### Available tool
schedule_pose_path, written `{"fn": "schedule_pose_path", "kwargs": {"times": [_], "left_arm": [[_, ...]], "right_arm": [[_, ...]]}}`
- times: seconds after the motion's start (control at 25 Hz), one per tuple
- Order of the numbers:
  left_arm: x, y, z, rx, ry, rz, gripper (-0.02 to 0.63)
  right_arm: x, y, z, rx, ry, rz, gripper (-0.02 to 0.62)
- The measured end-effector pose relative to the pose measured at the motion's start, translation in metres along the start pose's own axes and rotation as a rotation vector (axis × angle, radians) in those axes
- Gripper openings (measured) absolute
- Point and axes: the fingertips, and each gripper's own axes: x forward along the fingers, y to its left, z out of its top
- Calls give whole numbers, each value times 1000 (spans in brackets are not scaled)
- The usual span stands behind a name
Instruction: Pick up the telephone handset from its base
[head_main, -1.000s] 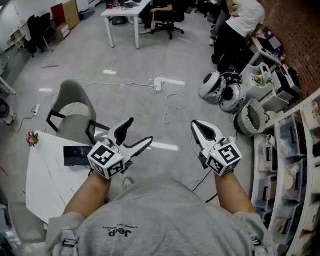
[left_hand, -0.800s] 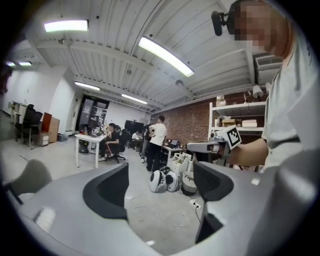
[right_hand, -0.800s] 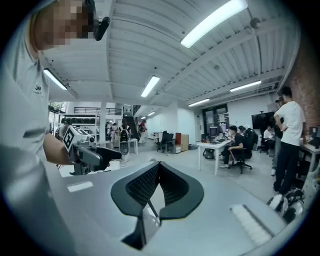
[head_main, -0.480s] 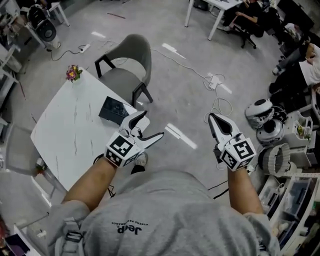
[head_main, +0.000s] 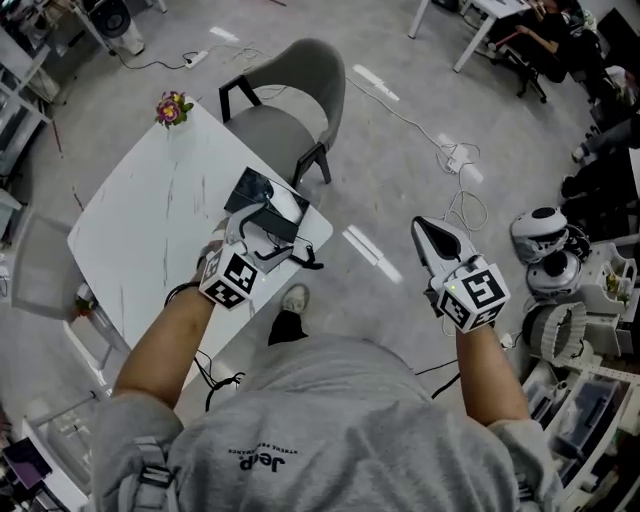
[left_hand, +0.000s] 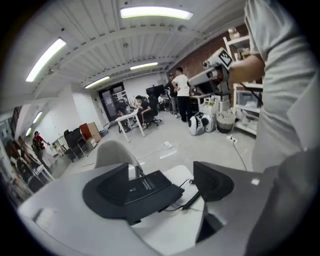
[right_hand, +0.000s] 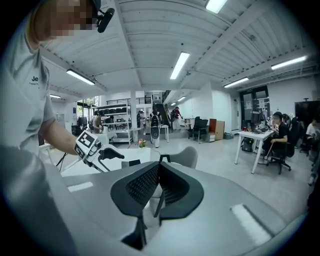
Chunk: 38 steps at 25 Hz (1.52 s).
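Note:
A black telephone (head_main: 258, 196) lies on the white table (head_main: 140, 240) near its right corner, handset resting on the base. My left gripper (head_main: 285, 240) hovers open just at the phone's near edge. In the left gripper view the telephone (left_hand: 145, 189) sits between and beyond the two spread jaws of the left gripper (left_hand: 160, 186), and its cord (left_hand: 186, 201) trails toward me. Off to the right, my right gripper (head_main: 440, 238) hangs over the floor, shut and holding nothing. In the right gripper view the right gripper (right_hand: 159, 170) has its jaws pressed together.
A grey chair (head_main: 290, 110) stands at the table's far side. A small flower pot (head_main: 173, 106) sits on the far table corner. Cables and a power strip (head_main: 462, 165) lie on the floor; white round devices (head_main: 545, 245) and shelves are at right.
The view has swung toward the table, which now sits nearer the centre. My left gripper has moved forward over the table edge up to the telephone. The right gripper stays shut.

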Motion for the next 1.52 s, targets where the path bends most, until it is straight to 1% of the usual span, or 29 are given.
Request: {"fn": "schedule_pose_path", "kwargs": {"times": [0.2,0.32,0.44,0.52,0.64,0.72,0.76,0.8,0.88,0.96,1.12,1.16,1.24,1.28,1.36,1.52], "left_arm": [[19,13,-46,214,121,-8,436],[30,21,-67,385,183,-12,436],[40,23,-88,555,247,-33,436],[46,26,-98,632,279,-39,436],[54,31,-104,713,318,-22,429],[58,35,-109,768,357,-8,349],[61,36,-113,795,375,-10,327],[63,35,-118,819,390,-16,303],[65,32,-123,869,415,-34,233],[63,28,-125,908,438,-65,220],[58,20,-118,914,461,-155,159],[56,17,-115,901,467,-181,146],[51,13,-112,852,481,-234,143],[47,10,-110,813,485,-261,143],[39,2,-102,701,484,-322,138],[19,-21,-76,421,456,-435,138]], "right_arm": [[25,7,-16,19,30,14,5],[37,11,-23,26,44,19,5],[44,14,-31,36,58,22,5],[47,16,-35,41,67,24,5],[51,18,-40,49,76,23,5],[53,19,-42,54,80,24,5],[53,20,-43,56,82,24,5],[53,22,-44,59,83,24,5],[53,25,-44,64,83,24,5],[50,26,-44,69,81,25,5],[39,24,-41,78,71,15,5],[37,22,-39,80,66,11,5],[32,20,-35,81,53,3,5],[29,19,-33,80,47,0,5],[22,17,-29,79,36,-8,5],[1,8,-20,87,13,-35,5]]}}
